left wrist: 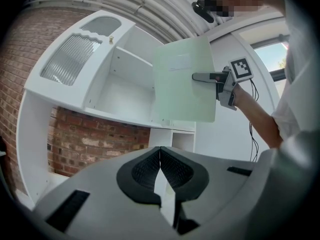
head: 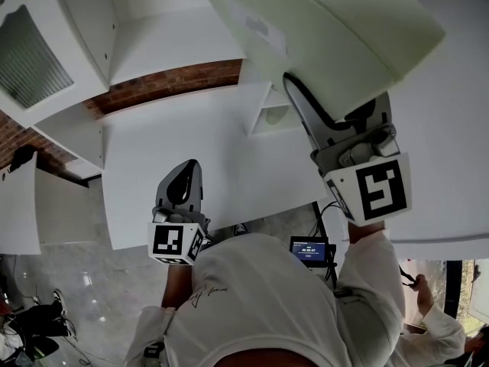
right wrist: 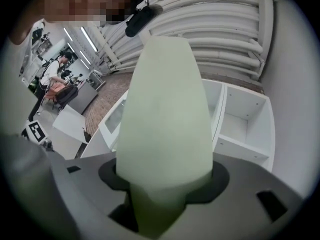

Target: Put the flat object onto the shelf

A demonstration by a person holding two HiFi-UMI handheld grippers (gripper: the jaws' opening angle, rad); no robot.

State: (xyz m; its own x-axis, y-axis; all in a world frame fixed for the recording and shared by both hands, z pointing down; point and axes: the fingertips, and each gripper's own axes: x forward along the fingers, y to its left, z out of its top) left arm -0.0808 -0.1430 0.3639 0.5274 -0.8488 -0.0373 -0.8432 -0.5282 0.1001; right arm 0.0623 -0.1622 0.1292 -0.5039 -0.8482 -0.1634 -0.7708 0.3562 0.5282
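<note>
The flat object is a pale green board [head: 328,29]. My right gripper [head: 302,98] is shut on its lower edge and holds it up in front of the white shelf unit [head: 160,44]. In the right gripper view the board [right wrist: 165,114] stands between the jaws and hides most of what lies ahead. In the left gripper view the board [left wrist: 182,79] hangs before the open shelf compartments [left wrist: 125,91], with the right gripper [left wrist: 200,77] clamped on its right edge. My left gripper [head: 183,176] is lower down over the white counter [head: 229,144], shut and empty, its jaws [left wrist: 160,151] touching.
A brick wall [head: 172,82] shows behind the counter. A cabinet door with ribbed glass [left wrist: 75,56] stands open at the left. More open compartments [right wrist: 245,119] lie right of the board. A small screen device [head: 308,249] sits below the counter edge. Another person [right wrist: 52,79] stands far off.
</note>
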